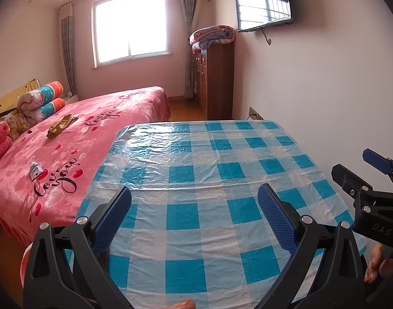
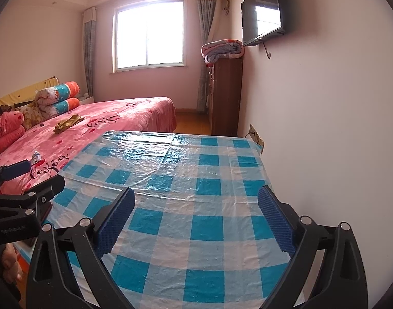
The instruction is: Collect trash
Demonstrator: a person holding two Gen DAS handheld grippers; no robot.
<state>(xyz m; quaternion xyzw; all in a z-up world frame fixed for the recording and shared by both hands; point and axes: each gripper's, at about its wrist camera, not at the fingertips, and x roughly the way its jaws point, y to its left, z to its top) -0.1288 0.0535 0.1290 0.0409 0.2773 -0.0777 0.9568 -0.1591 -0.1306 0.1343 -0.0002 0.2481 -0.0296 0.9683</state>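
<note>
Two pieces of trash lie on the pink bed: a crumpled gold-brown wrapper (image 1: 61, 125) (image 2: 67, 123) near the pillows and a small white-and-blue packet (image 1: 35, 171) (image 2: 35, 158) closer to the bed's near edge. My left gripper (image 1: 194, 200) hovers open over the blue-checked table, nothing between its blue pads. My right gripper (image 2: 196, 200) is also open and empty above the same table. Each gripper shows at the edge of the other's view: the right one (image 1: 356, 170) and the left one (image 2: 36, 175).
The table (image 1: 196, 170) with a blue-and-white checked plastic cover stands against the right wall beside the bed (image 1: 93, 128). Rolled quilts and pillows (image 1: 39, 103) sit at the bed's head. A wooden cabinet (image 1: 217, 79) with a folded blanket stands by the window; a TV (image 1: 263, 5) hangs above.
</note>
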